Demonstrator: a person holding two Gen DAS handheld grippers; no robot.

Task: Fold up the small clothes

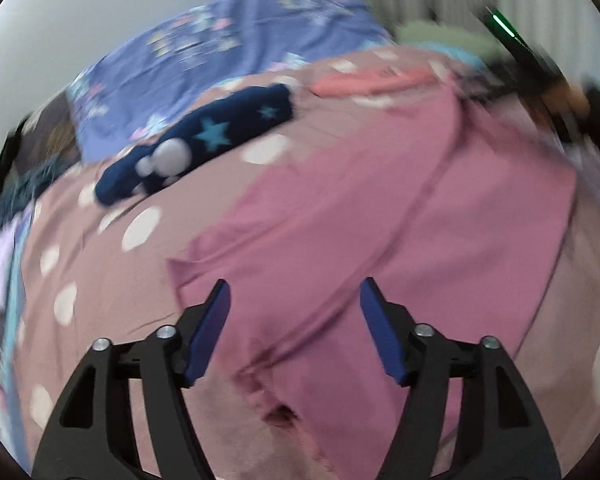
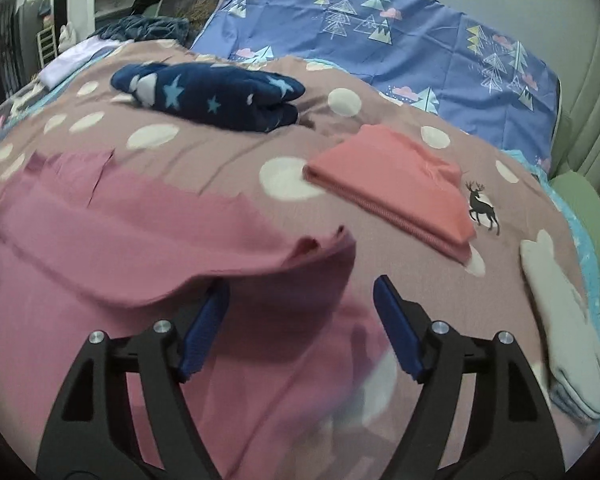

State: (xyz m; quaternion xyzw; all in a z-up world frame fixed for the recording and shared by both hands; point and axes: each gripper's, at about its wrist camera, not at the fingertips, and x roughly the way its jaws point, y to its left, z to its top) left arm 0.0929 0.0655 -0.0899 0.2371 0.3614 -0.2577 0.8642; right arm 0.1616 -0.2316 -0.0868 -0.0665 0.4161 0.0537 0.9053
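A pink garment [image 1: 400, 208] lies spread on the dotted mauve bed cover [image 1: 100, 240]. My left gripper [image 1: 295, 282] hangs open just above its near part, with nothing between the blue pads. In the right wrist view the pink garment [image 2: 100, 240] fills the left half. One loose flap of it curls up in front of the fingers. My right gripper [image 2: 301, 282] is open, and its pads are not pressing on the cloth. The picture is blurred around the flap.
A folded navy star-print garment [image 2: 220, 96] and a folded coral garment [image 2: 400, 192] lie farther back on the bed cover [image 2: 220, 152]. A folded pale item [image 2: 560, 320] sits at the right edge. A blue tree-print sheet [image 2: 380, 40] lies behind and a green cushion [image 2: 592, 232] at far right.
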